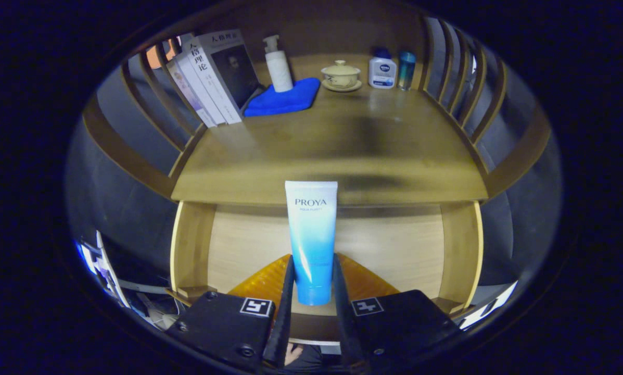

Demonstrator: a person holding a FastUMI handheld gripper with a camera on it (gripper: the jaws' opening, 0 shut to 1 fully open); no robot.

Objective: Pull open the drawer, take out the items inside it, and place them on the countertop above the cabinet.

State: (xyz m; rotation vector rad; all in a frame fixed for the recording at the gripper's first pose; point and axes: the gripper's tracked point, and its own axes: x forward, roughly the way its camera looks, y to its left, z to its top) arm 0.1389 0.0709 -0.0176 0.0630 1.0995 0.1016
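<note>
Fingers point(312, 284) clamp the tube point(311, 234) over the open drawer point(394, 245); you lift it onto the countertop point(342, 151), upright.

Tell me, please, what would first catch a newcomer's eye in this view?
The blue-and-white tube, standing upright and clamped between the gripper fingers, above the open drawer. Beyond it lies the wooden countertop, with leaning books, a pump bottle on a blue cloth and a lidded cup at the back.
</note>
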